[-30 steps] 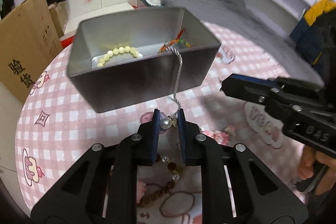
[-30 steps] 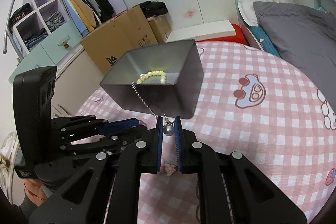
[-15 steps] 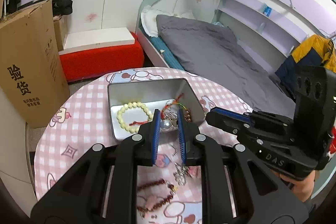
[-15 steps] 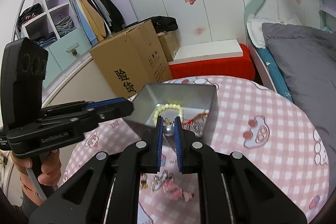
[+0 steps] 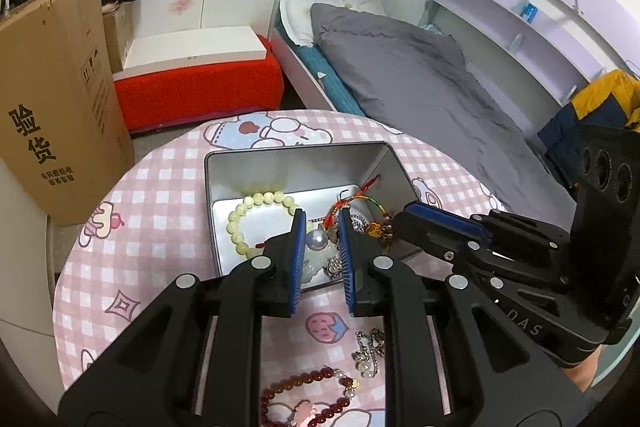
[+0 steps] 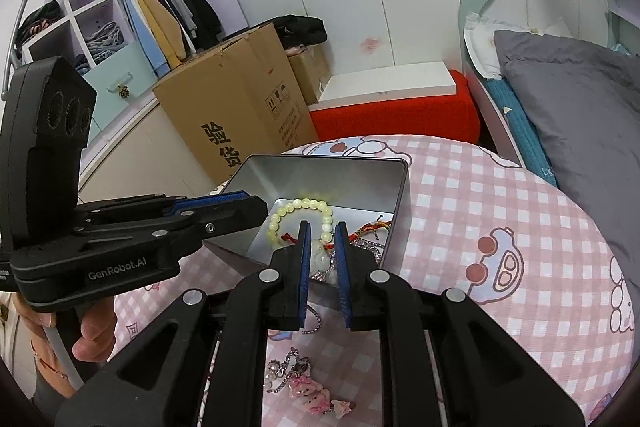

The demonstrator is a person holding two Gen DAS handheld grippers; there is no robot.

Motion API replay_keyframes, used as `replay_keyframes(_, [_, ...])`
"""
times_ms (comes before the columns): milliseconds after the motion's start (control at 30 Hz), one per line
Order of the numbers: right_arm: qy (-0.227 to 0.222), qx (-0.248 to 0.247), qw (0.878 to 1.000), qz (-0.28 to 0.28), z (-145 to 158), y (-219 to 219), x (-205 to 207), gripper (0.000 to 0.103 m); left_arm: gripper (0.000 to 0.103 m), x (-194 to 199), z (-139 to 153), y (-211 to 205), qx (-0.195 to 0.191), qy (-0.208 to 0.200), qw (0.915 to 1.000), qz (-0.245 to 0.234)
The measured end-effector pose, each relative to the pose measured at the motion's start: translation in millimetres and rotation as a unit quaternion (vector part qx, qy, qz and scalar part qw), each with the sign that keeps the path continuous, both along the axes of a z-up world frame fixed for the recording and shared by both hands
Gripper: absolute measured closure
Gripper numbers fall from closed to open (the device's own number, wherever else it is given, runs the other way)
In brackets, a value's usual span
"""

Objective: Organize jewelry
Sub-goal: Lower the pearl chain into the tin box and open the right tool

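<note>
The pearl necklace (image 5: 319, 239) is being released into the metal tin (image 5: 224, 187), at twelve o'clock on the checked table (image 5: 160, 203). The left gripper (image 5: 320, 227) stands narrowly parted; whether its pads grip the pearl cannot be told. The right gripper (image 6: 320, 239), just opened slightly, appears empty. A second ago both clamped pearls and the chain hung over the tin's wall. Next, the dark red bracelet (image 5: 304, 391) at six o'clock must be collected.

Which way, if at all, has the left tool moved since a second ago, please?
Yes: up and back from the tin, which loomed large ahead and now sits smaller below the left tool.
</note>
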State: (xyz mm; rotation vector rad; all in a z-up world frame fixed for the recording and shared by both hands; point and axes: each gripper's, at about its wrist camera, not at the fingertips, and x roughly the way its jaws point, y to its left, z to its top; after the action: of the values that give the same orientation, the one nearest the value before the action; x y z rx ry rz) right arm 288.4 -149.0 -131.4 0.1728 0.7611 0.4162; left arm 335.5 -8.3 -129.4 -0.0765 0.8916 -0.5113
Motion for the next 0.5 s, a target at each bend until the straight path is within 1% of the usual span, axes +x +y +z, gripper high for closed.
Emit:
replay_keyframes(33, [0.001, 0.001, 1.0, 0.0, 1, 1, 0, 0.091, 0.083, 1, 0, -1, -0.001, 0.002, 1.0, -0.001])
replay_keyframes(100, [0.0, 0.003, 1.0, -0.002, 2, 0, -2, 0.086, 0.059, 0, 0, 1, -0.003, 0.003, 1.0, 0.003])
replay_keyframes(133, [-0.001, 0.003, 1.0, -0.003, 4, -1, -3, 0.084, 0.039, -2, 1, 2, -0.008, -0.002, 0.9999, 0.007])
replay_keyframes(167, [-0.002, 0.005, 1.0, -0.006, 6, -2, -5, 0.08, 0.039, -4, 4, 5, -0.016, -0.01, 0.9998, 0.011])
replay_keyframes(200, [-0.005, 0.006, 1.0, -0.007, 8, -3, -7, 0.08, 0.039, -6, 5, 7, -0.02, -0.012, 0.9997, 0.011])
replay_keyframes(300, [-0.013, 0.009, 1.0, -0.012, 15, -8, -14, 0.08, 0.039, -14, 10, 10, -0.013, -0.022, 0.9995, 0.017])
replay_keyframes(400, [-0.022, 0.01, 1.0, -0.014, 23, -13, -22, 0.079, 0.039, -28, 20, 16, -0.017, -0.036, 0.999, 0.019])
replay_keyframes(500, [-0.029, 0.005, 0.999, -0.013, 29, -14, -34, 0.079, 0.039, -44, 24, 22, -0.005, -0.051, 0.9985, 0.021])
